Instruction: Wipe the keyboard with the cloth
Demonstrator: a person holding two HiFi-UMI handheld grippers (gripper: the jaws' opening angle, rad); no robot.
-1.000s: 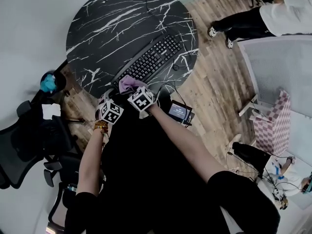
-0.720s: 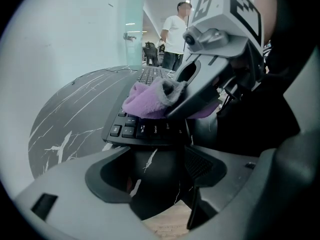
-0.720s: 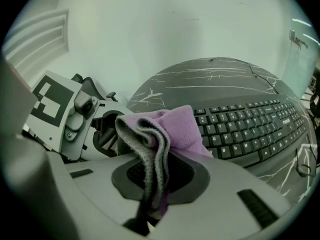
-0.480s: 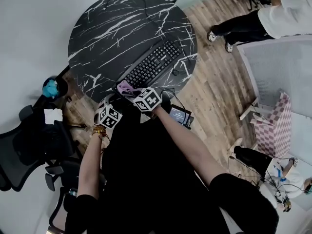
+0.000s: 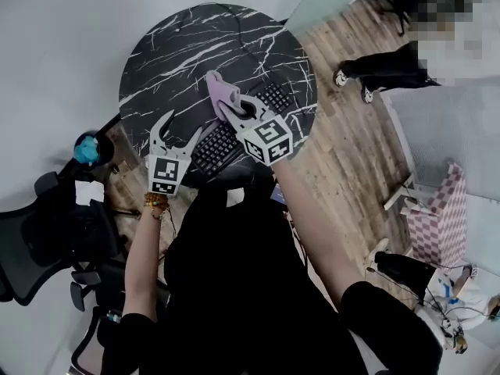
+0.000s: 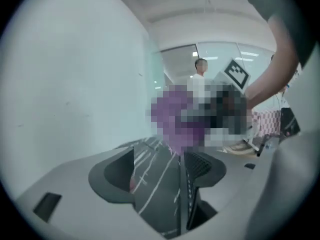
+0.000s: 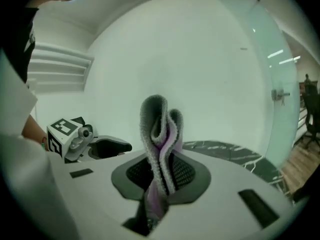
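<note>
— Cloth: where do we have it?
— Pinched in our right claw. Its jaws are closed tight on the purple folds, which stand up at the centre of the right gripper view.
— And our left claw?
— Jaws spread, gripping nothing, at the lower left of the cloth in the head view. The keyboard shows behind both claws, on the black marbled bench.

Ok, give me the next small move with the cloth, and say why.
Probably lower the right gripper until the cloth touches the keyboard: its jaws pinch the cloth, but it is held in the air, off the keys. The left gripper is open, empty.
</note>
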